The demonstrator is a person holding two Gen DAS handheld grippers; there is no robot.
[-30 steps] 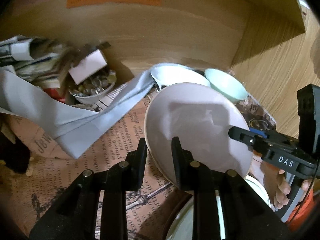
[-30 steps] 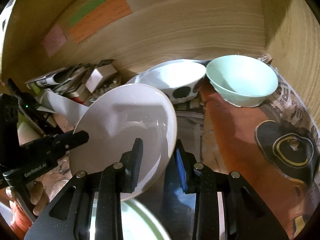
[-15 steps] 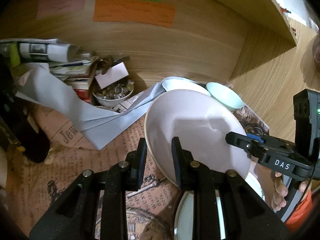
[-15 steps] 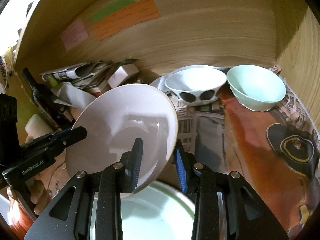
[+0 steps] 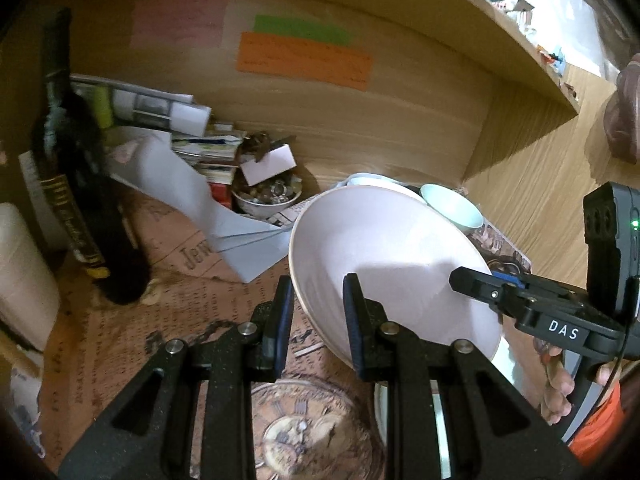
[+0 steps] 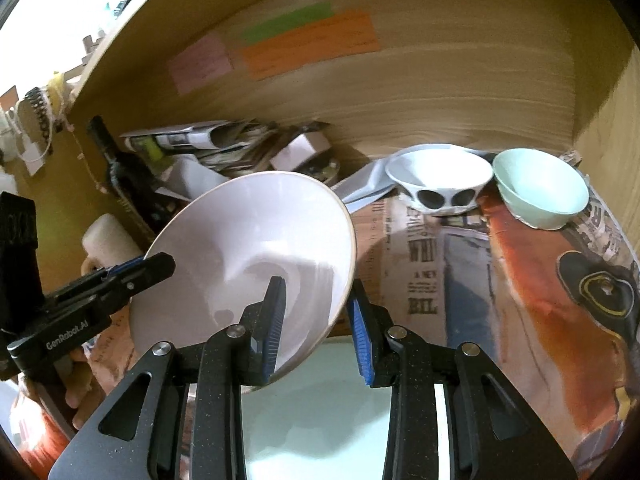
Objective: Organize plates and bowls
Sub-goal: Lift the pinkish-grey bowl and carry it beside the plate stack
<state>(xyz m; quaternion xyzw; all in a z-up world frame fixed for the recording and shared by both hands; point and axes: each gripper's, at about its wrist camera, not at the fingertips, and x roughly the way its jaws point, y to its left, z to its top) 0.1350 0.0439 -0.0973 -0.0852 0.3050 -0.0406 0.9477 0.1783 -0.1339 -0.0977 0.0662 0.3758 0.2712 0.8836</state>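
Note:
A large pale pink bowl (image 5: 384, 256) is held tilted in the air by both grippers. My left gripper (image 5: 316, 312) is shut on its left rim. My right gripper (image 6: 318, 320) is shut on its right rim, and the bowl also shows in the right wrist view (image 6: 248, 256). Below it lies a pale green plate (image 6: 316, 412). At the back right stand a white bowl with dark spots (image 6: 440, 184) and a mint green bowl (image 6: 540, 188).
A dark wine bottle (image 5: 76, 184) stands at the left. Stacked papers (image 5: 180, 128), a grey folded sheet (image 5: 216, 216) and a small bowl of trinkets (image 5: 268, 196) lie at the back. Printed paper (image 6: 460, 272) covers the shelf floor. Wooden walls (image 5: 520, 184) close the back and right.
Both grippers have lifted the pink bowl up and pulled it back from the shelf wall. The bottle and sticky notes came into view; the green plate shows more below.

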